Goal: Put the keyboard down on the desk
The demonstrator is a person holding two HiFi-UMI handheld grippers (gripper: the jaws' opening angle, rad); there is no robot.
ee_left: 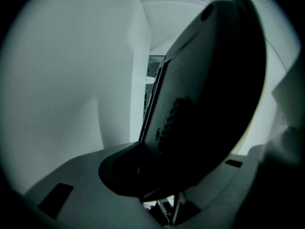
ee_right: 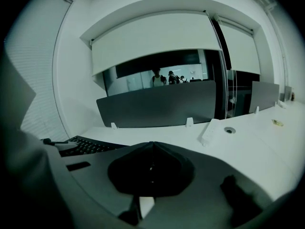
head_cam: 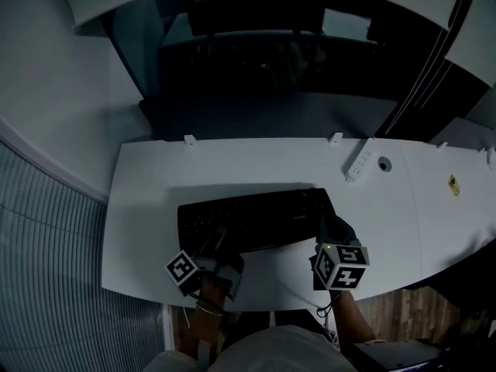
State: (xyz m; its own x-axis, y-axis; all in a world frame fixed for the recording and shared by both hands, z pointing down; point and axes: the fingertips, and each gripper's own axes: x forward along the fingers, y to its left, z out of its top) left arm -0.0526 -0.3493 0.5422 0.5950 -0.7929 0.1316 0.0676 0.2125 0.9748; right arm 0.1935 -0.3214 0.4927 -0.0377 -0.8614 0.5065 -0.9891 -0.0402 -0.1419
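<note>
White desk (head_cam: 256, 161) underlies keyboard (head_cam: 256, 217), grey partition (head_cam: 263, 115) behind.

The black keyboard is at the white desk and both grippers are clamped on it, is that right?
Not both. Only the left gripper is clamped on the keyboard; the right gripper view shows the right gripper shut on nothing, beside it.

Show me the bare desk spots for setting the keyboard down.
Bare: the strip between the keyboard and the rear divider, left of the power strip; also the desk right of the keyboard. Crowded: the near edge, around the left gripper and right gripper.
</note>
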